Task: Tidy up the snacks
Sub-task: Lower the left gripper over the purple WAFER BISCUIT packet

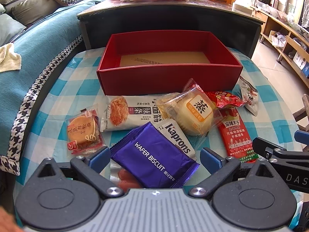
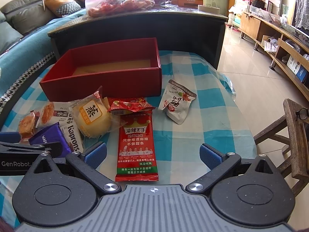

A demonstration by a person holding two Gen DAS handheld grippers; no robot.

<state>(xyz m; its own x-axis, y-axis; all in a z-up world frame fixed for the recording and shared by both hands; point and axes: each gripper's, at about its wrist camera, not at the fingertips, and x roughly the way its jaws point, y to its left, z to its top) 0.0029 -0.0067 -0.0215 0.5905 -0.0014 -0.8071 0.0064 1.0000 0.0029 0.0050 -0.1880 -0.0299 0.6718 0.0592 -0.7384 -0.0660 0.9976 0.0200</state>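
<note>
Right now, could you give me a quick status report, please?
Left gripper and right gripper open, holding nothing. Red box empty; snacks loose on the table in front of it. Purple wafer pack between the left jaws.

Left hand-held gripper (image 1: pixel 154 157): black pivoting arms, blue ribbed finger pads (image 1: pixel 99 157), silver screws, grey ridged housing with a small crosshair mark.
Right hand-held gripper (image 2: pixel 153 155): same black arms, blue pads (image 2: pixel 209 155), round black discs, grey ridged body.
Markings: white "GenRobot" and "DAS" lettering on the black side bars.
</note>
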